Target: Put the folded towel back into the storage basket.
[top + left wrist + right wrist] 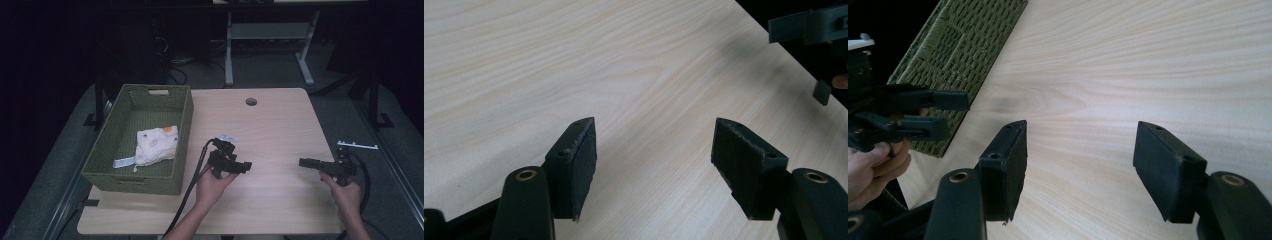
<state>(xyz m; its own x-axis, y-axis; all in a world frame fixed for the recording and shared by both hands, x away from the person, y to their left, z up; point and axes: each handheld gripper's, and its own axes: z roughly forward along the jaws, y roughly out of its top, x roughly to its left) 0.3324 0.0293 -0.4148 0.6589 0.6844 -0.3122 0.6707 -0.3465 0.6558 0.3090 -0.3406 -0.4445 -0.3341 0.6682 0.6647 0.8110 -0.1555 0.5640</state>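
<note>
I am holding my left gripper (654,167) and my right gripper (1080,170) with jaws spread wide, gripping nothing, hovering over the bare table (280,130).

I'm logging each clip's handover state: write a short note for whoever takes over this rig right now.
Left gripper: open, nothing between its jaws, held over the middle of the table.
Right gripper: open and empty, held near the table's right edge, pointing toward the left one.
Things: a white patterned cloth lies folded in the green woven basket at the table's left.
Done: the cloth is in the basket.
Left: nothing else to handle lies on the wood between the grippers; probably just check the cloth sits well.
</note>
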